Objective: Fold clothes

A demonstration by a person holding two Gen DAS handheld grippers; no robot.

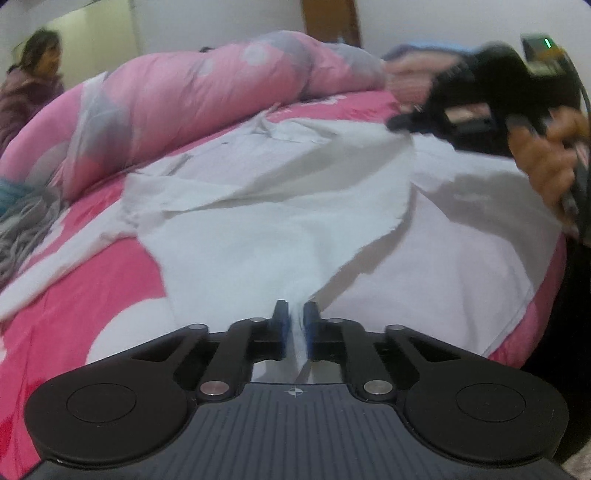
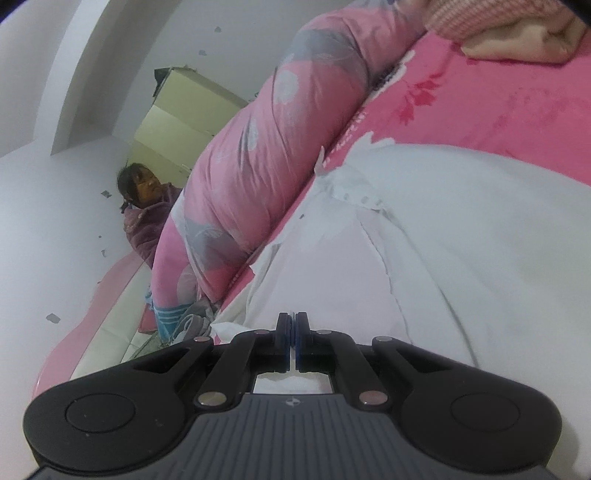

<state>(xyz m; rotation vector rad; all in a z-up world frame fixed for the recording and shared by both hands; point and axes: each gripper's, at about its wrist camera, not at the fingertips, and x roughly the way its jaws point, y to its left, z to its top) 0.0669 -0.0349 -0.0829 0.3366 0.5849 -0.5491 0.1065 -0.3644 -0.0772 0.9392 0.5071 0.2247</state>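
Observation:
A white shirt [image 1: 258,221] lies spread over the pink bed sheet [image 1: 110,280]. My left gripper [image 1: 295,314] is at the shirt's near edge, shut on a pinched ridge of its cloth that runs up between the pads. A raised fold runs from there to the upper right, where my right gripper [image 1: 402,123] is held in a hand [image 1: 546,162]. In the right wrist view the right gripper [image 2: 294,318] is rolled sideways over the shirt [image 2: 461,240]. Its pads are together with a thin white sliver of cloth between them.
A rolled pink and grey quilt [image 1: 184,103] lies along the far side of the bed. Grey and blue clothes [image 1: 22,221] are heaped at the left. Folded pink and beige items [image 2: 517,33] sit at the bed's far end. A person [image 2: 144,206] stands beyond the quilt.

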